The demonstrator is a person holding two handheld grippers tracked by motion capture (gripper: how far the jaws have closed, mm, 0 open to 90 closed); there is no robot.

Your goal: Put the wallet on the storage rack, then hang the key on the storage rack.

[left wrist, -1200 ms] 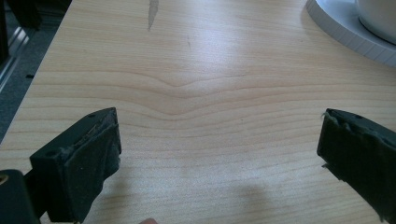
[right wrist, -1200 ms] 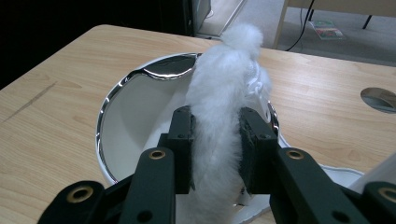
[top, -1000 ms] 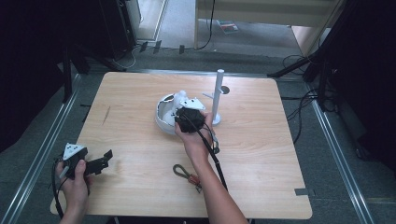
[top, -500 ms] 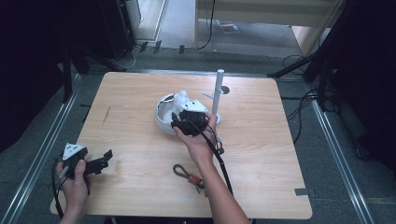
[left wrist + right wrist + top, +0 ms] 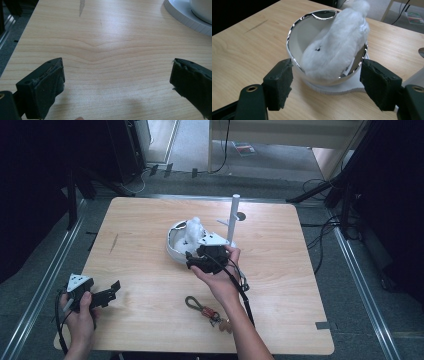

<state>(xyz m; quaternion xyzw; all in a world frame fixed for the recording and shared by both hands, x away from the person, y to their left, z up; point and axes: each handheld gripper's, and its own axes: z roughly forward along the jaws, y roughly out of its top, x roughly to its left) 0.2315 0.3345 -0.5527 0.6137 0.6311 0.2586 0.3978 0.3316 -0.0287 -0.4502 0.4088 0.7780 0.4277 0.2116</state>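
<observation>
A white plush toy (image 5: pixel 337 47) lies slumped in a chrome-rimmed white bowl (image 5: pixel 297 37) that stands on a white saucer (image 5: pixel 337 89). My right gripper (image 5: pixel 325 85) is just in front of the bowl. Its jaws have just been opening and stand open, with nothing pressed between the pads. From above, the right gripper (image 5: pixel 192 259) sits at the near side of the bowl (image 5: pixel 175 245), and the toy (image 5: pixel 193 229) sticks up out of it. My left gripper (image 5: pixel 111 291) rests near the table's front left corner. It is open (image 5: pixel 116 80) over bare wood.
A white upright post (image 5: pixel 233 217) stands just right of the bowl. A key ring with a strap (image 5: pixel 202 307) lies on the table near the right forearm. The saucer's rim (image 5: pixel 185 17) shows far ahead of the left gripper. The table's left edge is close to the left hand.
The right gripper's jaws have opened and the hand has drawn back a little from the bowl. The plush toy now stays in the bowl on its own. The left hand has not moved.
</observation>
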